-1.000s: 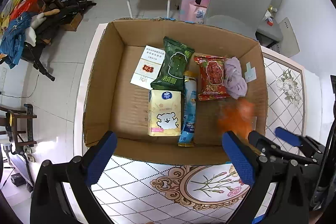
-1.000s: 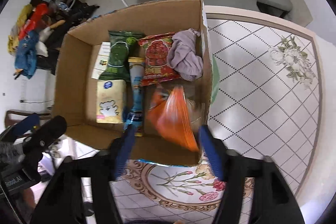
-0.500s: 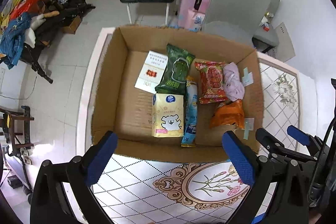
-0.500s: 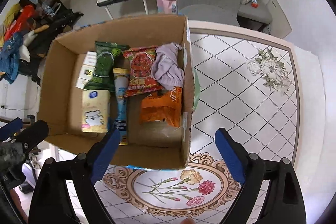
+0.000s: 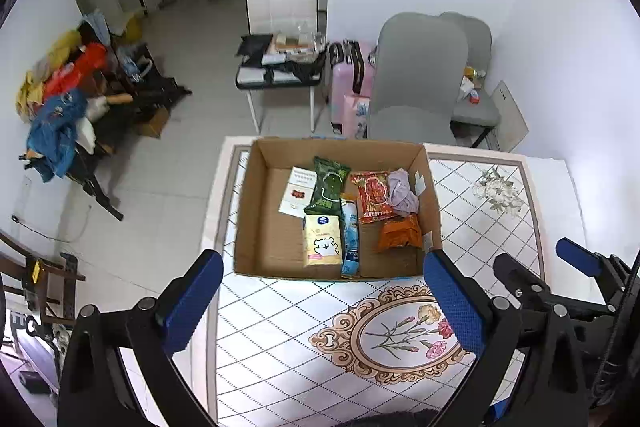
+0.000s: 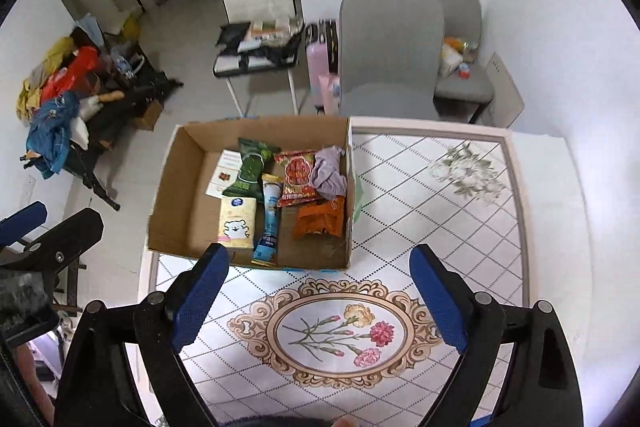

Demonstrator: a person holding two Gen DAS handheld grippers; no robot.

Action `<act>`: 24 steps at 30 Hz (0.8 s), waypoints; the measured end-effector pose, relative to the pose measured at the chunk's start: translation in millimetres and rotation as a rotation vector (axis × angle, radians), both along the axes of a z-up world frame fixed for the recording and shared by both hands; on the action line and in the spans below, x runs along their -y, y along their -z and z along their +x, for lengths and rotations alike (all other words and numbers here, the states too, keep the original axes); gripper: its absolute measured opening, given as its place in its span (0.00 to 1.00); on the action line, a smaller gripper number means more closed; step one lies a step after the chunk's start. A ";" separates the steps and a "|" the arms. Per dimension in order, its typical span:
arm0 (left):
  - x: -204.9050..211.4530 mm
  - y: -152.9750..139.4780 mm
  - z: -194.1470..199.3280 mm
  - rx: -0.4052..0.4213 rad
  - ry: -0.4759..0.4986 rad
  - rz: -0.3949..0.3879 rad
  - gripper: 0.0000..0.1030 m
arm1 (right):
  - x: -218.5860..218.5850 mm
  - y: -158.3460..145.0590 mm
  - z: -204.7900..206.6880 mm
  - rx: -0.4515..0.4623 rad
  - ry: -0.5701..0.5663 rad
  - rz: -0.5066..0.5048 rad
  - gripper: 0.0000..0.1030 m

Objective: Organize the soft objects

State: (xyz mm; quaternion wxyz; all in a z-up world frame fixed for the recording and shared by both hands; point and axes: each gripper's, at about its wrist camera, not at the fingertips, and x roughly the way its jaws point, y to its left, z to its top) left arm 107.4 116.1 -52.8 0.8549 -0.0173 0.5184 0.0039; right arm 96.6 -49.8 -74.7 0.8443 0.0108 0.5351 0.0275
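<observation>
Both grippers hang above the patterned worktop (image 6: 460,227), pointing down at the cardboard box (image 5: 256,211); the left gripper (image 5: 320,307) and right gripper (image 6: 320,291) each have jaws spread wide, holding nothing. In the box lie an orange packet (image 5: 400,233), a lilac cloth (image 5: 402,191), a red packet (image 5: 374,195) and a tissue pack (image 5: 322,241). Grey chairs (image 5: 420,75) stand beyond

Matt corrugated cardboard box (image 5: 256,211), glossy plastic orange packet (image 5: 400,233), soft lilac cloth (image 6: 330,173)
</observation>
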 end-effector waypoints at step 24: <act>2.0 -47.5 -81.9 0.048 -0.066 -0.005 1.00 | 19.8 -102.0 -87.9 0.120 0.004 -0.055 0.91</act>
